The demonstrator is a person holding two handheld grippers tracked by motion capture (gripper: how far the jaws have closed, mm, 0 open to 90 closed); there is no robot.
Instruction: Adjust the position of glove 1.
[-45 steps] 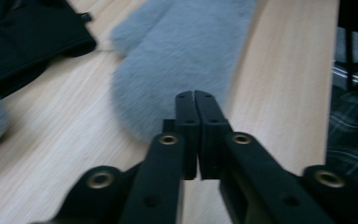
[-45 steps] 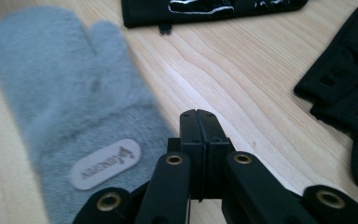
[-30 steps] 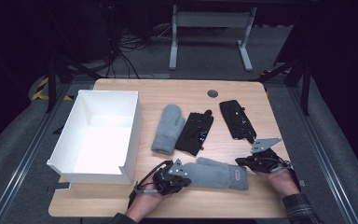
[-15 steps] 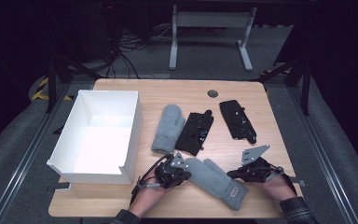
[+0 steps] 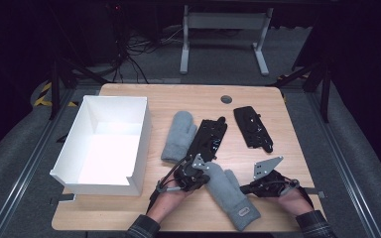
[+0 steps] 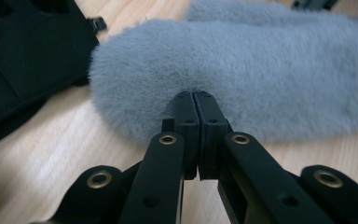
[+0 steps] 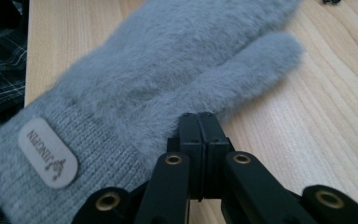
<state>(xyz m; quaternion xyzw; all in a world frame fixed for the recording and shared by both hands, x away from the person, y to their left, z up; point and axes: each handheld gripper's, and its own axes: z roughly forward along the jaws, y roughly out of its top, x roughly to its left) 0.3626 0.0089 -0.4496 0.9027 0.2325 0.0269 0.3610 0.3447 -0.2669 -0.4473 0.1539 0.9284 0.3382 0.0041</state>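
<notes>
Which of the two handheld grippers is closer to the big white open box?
The left. The left gripper is just right of the white open box's near corner, at the fluffy grey mitten's tip. The right gripper is beyond the mitten, farther right.

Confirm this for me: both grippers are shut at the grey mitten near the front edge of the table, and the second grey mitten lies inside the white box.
One thing is wrong. The second grey mitten is not inside the white box; the high view shows it on the table just right of the box, beside a black glove. The rest holds: the left gripper and right gripper are both shut at the near mitten.
</notes>
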